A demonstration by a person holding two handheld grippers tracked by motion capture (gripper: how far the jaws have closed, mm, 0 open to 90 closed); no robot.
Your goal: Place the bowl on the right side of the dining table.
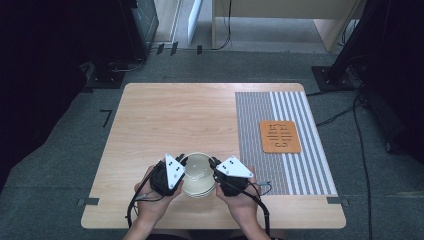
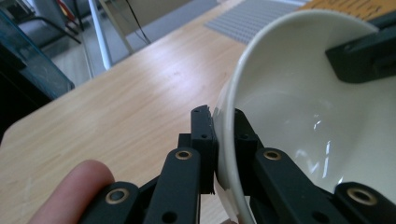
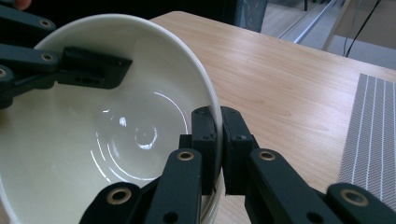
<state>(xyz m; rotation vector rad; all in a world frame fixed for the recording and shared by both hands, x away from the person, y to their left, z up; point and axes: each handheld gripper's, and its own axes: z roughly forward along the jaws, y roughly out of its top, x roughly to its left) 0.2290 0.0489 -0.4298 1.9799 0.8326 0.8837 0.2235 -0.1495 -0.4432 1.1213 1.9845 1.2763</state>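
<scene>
while both hands sit at the near edge of the wooden table [image 1: 165, 115], each gripper pinches the rim of a cream bowl [image 1: 198, 172] that sits between them, a little right of the table's middle line; in the high view the left gripper [image 1: 181, 162] meets the bowl on its left side and the right gripper [image 1: 215, 164] on its right side, with grey three-cornered plates on top of both and cables trailing back toward the person's forearms; the bowl seems to sit atop others of the same kind, since ridged edges show beneath it, though i cannot tell how many.

in the left gripper view the left gripper [image 2: 223, 140] has its jaws drawn narrow on the bowl [image 2: 299, 121] wall, one jaw outside and one inside; a fingertip [image 2: 74, 191] shows at the lower left, and the other gripper's jaw reaches over the far rim at upper right.

in the right gripper view the right gripper [image 3: 219, 140] likewise clamps the rim of the bowl [image 3: 93, 140], jaws narrow, one on each face of the wall; the left gripper's jaw lies inside the opposite rim at upper left.

a grey striped mat [image 1: 295, 150] covers the table's right part, well apart from the bowl; an orange trivet [image 1: 280, 136] with cut slots lies on it.
</scene>
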